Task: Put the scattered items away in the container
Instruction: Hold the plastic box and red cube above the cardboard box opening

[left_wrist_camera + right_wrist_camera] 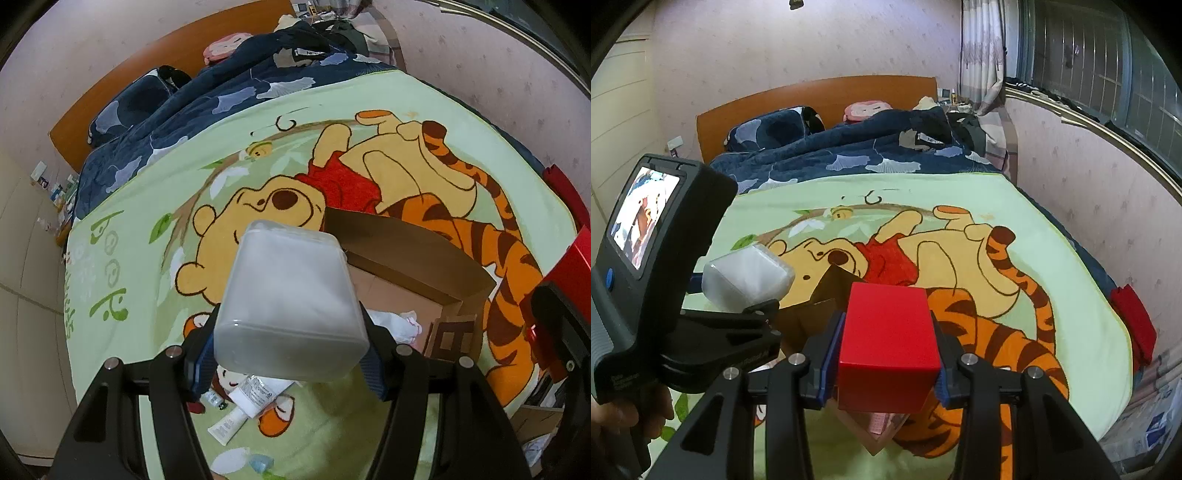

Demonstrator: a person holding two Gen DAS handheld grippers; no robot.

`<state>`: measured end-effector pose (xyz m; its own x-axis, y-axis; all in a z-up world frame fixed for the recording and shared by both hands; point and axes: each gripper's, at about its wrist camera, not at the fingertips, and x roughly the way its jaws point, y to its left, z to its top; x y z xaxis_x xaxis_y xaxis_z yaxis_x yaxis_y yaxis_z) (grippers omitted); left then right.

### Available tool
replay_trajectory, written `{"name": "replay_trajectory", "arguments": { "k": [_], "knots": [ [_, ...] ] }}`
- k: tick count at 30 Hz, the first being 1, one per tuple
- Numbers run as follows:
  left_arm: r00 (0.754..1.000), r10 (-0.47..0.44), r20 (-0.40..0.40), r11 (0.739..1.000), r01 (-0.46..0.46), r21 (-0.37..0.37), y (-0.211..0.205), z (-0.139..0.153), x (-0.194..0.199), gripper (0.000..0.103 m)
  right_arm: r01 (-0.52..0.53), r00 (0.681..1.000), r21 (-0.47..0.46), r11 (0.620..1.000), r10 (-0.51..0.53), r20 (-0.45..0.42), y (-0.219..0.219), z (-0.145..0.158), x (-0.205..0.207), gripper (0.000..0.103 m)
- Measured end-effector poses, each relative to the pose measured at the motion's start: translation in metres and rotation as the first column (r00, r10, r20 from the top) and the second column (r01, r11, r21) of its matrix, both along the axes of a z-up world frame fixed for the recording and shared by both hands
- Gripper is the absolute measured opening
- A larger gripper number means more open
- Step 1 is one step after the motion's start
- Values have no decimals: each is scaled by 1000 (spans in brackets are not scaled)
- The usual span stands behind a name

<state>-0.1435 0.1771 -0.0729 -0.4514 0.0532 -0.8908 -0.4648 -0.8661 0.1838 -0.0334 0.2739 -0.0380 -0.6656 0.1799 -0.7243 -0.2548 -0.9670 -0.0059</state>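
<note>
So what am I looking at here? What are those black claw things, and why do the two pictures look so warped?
No robot here: a person holds a hand tool in each hand, each ending in two black fingers with blue pads. A wide-angle camera on each tool looks along its fingers, hence the bending. The left tool's view shows the left gripper clamping a frosted white plastic tub. The right tool's view shows the right gripper clamping a red rectangular box. Below them, an open brown cardboard box sits on a green cartoon blanket spread over a bed. White tubes lie loose on the blanket.
</note>
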Motion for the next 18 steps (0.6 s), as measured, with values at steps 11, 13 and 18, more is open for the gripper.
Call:
{"name": "replay_trajectory", "arguments": {
  "k": [11,13,18],
  "knots": [
    [999,-36,14,999,37,-18,16,-13,-7,65,3,1000,-1,1000,-3,26,5,-11,-10,41],
    [999,-47,16,999,47,-23,19,-16,-9,65,5,999,-1,1000,-5,32,6,-14,-12,41],
    [997,-68,26,997,69,-42,26,-27,-12,65,6,999,-5,1000,-6,50,9,-25,-17,41]
  ]
}}
